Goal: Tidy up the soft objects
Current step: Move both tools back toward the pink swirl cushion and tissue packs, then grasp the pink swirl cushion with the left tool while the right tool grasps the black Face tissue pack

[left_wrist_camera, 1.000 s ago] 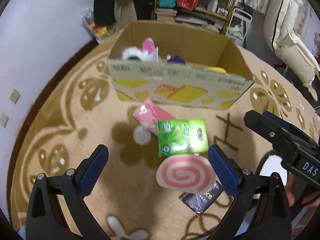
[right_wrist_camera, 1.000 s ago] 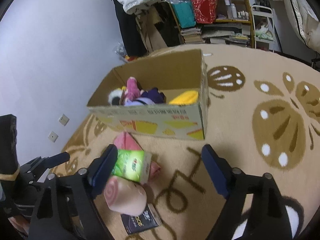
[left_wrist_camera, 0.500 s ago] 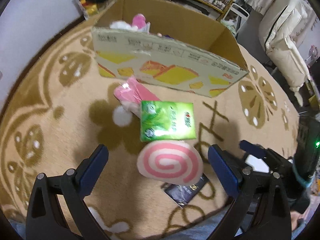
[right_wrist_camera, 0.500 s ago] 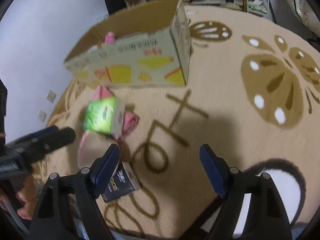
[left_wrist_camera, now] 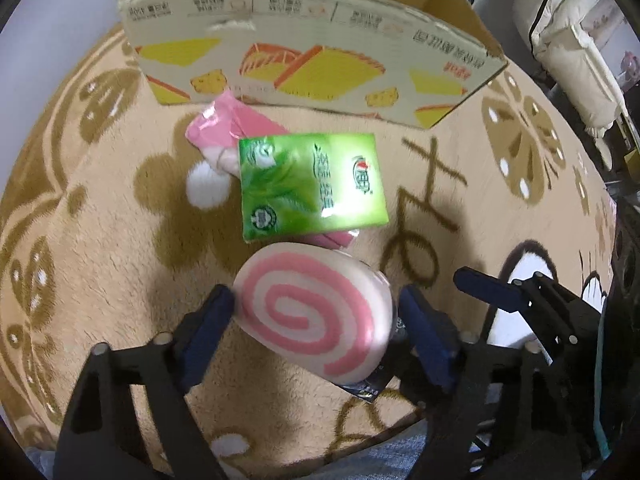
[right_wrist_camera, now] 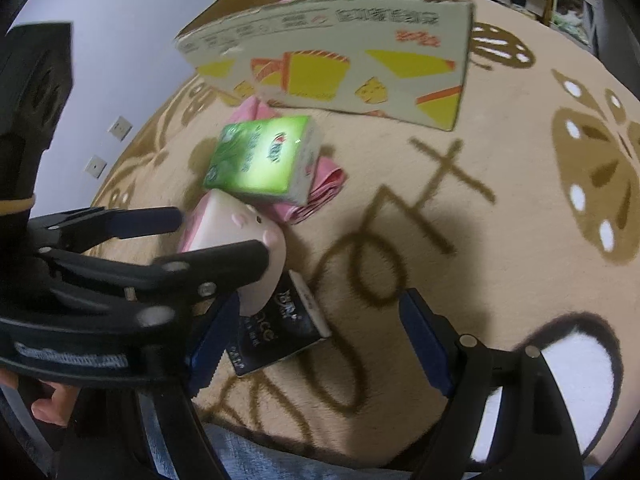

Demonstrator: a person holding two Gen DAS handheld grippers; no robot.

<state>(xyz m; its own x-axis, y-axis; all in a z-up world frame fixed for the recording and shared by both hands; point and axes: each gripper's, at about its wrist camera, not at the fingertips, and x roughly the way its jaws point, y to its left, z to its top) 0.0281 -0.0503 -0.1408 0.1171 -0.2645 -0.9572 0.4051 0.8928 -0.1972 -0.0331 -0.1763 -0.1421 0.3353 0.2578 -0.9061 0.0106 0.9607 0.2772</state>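
While tilted steeply down at the carpet [left_wrist_camera: 100, 240], left gripper [left_wrist_camera: 316, 320] straddling the pink swirl plush [left_wrist_camera: 312, 316], a blue pad on either flank. Jaws just been closing, plush between them; left pad at the plush's edge, right pad just beside it, firm pressing not clear, so cannot tell whether clamped yet. Seen from the right wrist camera as black arms [right_wrist_camera: 160, 256] reaching across the plush [right_wrist_camera: 248, 240].

Right gripper [right_wrist_camera: 316, 340] also angled downward, fingers spread wide, nothing clasped; dark packet [right_wrist_camera: 276, 332] lying on the carpet just inside its left pad [right_wrist_camera: 212, 340], partly under the plush. Bare fingertips of a hand [right_wrist_camera: 52, 404] showing at lower left of that view.

Counted on the carpet: one swirl plush, one green tissue pack [left_wrist_camera: 312, 184] touching the plush's far edge, one pink soft item [left_wrist_camera: 228, 128] under the pack and reaching toward the box, one dark packet. One cardboard box [left_wrist_camera: 312, 56] beyond, open on top, near wall printed with yellow shapes, a pink thing just peeking over its rim.
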